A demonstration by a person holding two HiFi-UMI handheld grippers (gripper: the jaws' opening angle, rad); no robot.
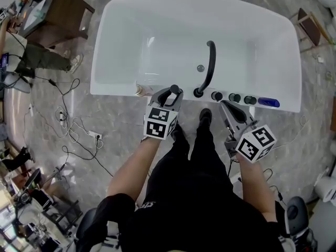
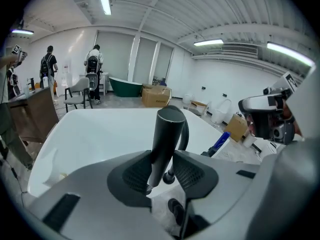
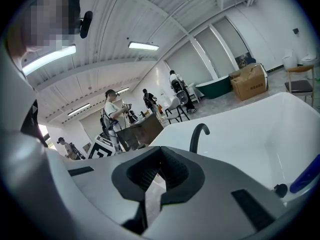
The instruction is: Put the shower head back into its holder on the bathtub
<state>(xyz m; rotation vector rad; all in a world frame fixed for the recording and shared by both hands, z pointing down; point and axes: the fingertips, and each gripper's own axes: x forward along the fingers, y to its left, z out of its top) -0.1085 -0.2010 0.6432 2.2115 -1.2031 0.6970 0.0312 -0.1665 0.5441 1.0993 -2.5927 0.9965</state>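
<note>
The shower head (image 1: pixel 175 90) is a dark round handle, upright in my left gripper (image 1: pixel 173 92), right over the near rim of the white bathtub (image 1: pixel 105 62). In the left gripper view the handle (image 2: pixel 167 129) fills the gap, and my left gripper (image 2: pixel 162 155) is shut on it. The black curved faucet (image 1: pixel 211 62) rises just to the right, with its base close by. I cannot see the holder; the gripper covers that spot. My right gripper (image 1: pixel 224 105) hovers near the rim's dark knobs (image 1: pixel 234 97), shut and empty (image 3: pixel 160 151).
A blue object (image 1: pixel 269 102) lies on the rim right of the knobs. Cables (image 1: pixel 79 130) trail over the marble floor at the left. A wooden table (image 1: pixel 58 14) and a person (image 1: pixel 37 56) are at the far left. My own legs (image 1: pixel 199 156) stand against the tub.
</note>
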